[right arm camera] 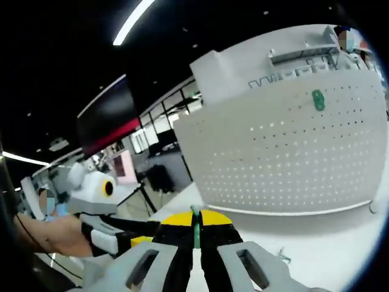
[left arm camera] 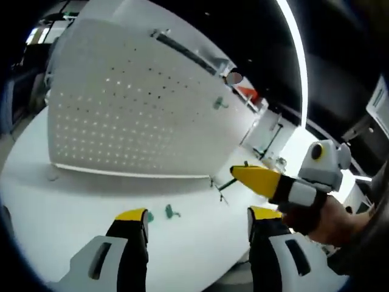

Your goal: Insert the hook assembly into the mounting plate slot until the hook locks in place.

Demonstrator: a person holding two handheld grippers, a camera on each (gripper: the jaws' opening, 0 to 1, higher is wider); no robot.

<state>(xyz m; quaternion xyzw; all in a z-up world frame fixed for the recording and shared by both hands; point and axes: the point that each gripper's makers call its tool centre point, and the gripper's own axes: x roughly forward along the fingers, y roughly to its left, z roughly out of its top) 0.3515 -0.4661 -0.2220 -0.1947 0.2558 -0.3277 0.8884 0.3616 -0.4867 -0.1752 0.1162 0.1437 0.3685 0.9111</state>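
The right gripper (right arm camera: pixel 196 234) pinches a thin green hook (right arm camera: pixel 195 230) tight between its closed tips, well away from the white board full of holes (right arm camera: pixel 285 158). The left gripper (left arm camera: pixel 197 216) is open, holding nothing, above another green hook (left arm camera: pixel 171 212) lying on the table (left arm camera: pixel 73 207). One hook (right arm camera: pixel 317 100) already hangs up high. The pinch is tiny — a bump on the board could twist the hook, and it would miss its hole.

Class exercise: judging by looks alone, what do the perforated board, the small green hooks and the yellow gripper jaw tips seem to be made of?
Perforated board: probably painted sheet metal or rigid plastic; flat, matte white, with regular punched holes.
Green hooks, one on the board, one on the table, one held in the right gripper: likely moulded plastic; uniform green.
Yellow jaw tips: possibly rubbery plastic pads; smooth and matte.
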